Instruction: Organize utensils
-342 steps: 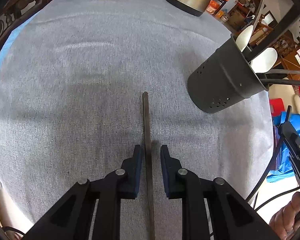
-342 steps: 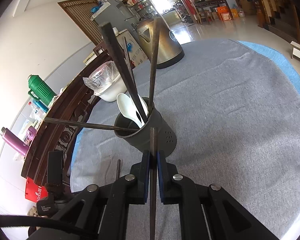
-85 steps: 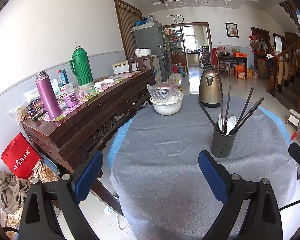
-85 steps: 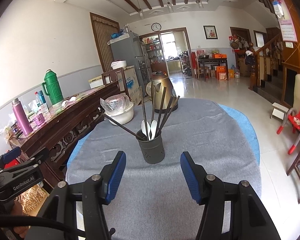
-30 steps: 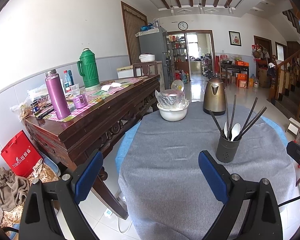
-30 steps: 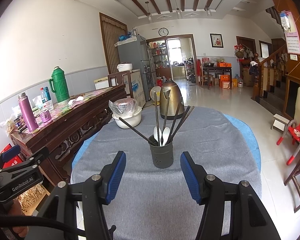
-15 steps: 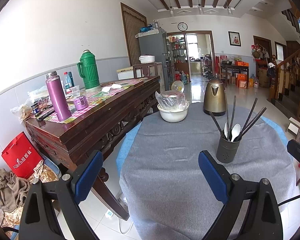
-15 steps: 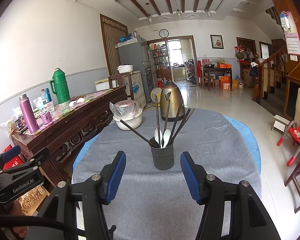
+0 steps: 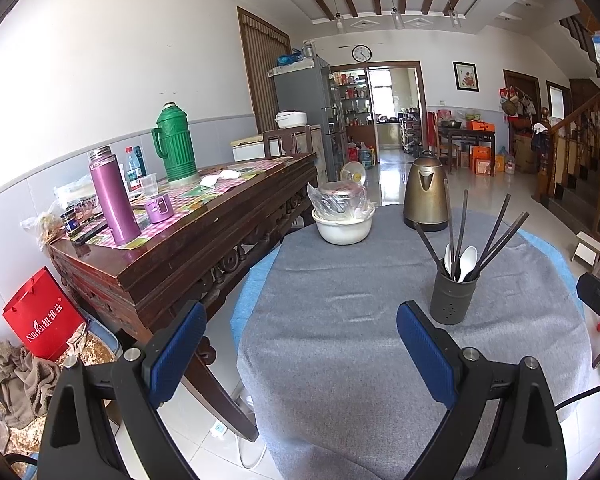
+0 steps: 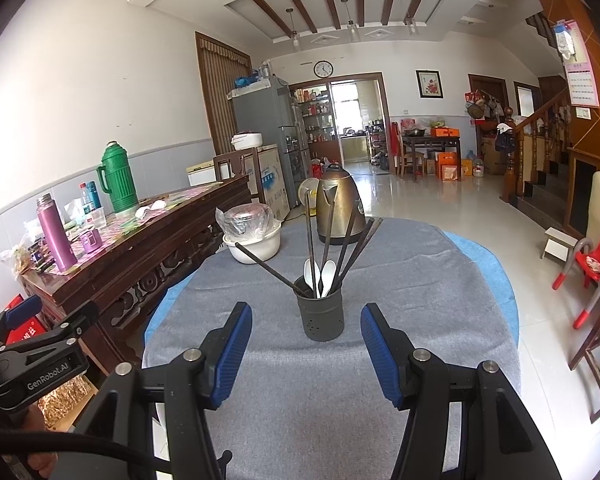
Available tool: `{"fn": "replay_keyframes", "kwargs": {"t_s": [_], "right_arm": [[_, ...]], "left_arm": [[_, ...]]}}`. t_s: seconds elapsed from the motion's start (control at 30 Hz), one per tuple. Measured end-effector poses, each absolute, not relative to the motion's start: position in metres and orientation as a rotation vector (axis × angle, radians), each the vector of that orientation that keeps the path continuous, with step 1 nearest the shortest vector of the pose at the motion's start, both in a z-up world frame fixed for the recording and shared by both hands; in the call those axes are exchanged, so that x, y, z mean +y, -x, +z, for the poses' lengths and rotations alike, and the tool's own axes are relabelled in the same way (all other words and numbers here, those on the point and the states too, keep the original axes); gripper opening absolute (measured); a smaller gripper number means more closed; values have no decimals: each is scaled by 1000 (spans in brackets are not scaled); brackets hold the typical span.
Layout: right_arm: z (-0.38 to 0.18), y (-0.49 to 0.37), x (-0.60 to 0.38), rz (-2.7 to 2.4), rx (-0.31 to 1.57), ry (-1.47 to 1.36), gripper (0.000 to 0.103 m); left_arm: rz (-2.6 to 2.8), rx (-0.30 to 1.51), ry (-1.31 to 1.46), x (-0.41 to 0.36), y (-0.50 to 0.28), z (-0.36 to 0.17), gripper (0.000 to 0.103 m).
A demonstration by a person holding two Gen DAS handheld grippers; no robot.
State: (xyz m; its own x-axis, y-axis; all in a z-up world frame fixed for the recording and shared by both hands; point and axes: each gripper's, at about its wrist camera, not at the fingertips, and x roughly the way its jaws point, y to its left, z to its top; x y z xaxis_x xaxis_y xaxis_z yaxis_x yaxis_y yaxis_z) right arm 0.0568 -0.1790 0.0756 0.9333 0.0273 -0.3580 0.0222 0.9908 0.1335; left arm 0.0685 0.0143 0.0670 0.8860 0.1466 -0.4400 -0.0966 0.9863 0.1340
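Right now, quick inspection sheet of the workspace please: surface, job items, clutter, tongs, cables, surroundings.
Surface: round table under a grey cloth, blue layer showing at the rim.
Job's things: dark utensil holder upright on the cloth, holding chopsticks and two white spoons; no loose utensils seen.
Clutter: kettle and white bowl holding a plastic-wrapped pot at the far edge.
Tongs: left tongs open, empty; right tongs open, empty, holder framed between the fingers.
Cables: black cable by the left handle.
Surroundings: wooden sideboard with flasks to the left; stairs to the right.
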Motion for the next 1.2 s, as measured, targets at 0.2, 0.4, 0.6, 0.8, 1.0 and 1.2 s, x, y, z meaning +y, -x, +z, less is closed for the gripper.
{"fn": "replay_keyframes", "kwargs": {"t_s": [0.2,0.4,0.6,0.8,1.0,1.2], "right_arm": [[75,-56,-182,0,367,-141,60],[75,-56,-182,1,366,-142,60],[74,-58,-184,-3,370,-140,60],[74,-66,-191,-17,370,-138,60],[79,-75,-199,-31,365,-139,60],[78,-92,-196,-43,383,-105,60]], "left_arm": [[122,466,-113,13,-68,68,96],[117,465,-113,12,-68,69,96],[109,464,-120,7,-73,68,96],[102,469,-124,0,-84,66,96],[90,481,-121,-8,-102,65,96],[81,487,-90,-11,-122,68,96]]}}
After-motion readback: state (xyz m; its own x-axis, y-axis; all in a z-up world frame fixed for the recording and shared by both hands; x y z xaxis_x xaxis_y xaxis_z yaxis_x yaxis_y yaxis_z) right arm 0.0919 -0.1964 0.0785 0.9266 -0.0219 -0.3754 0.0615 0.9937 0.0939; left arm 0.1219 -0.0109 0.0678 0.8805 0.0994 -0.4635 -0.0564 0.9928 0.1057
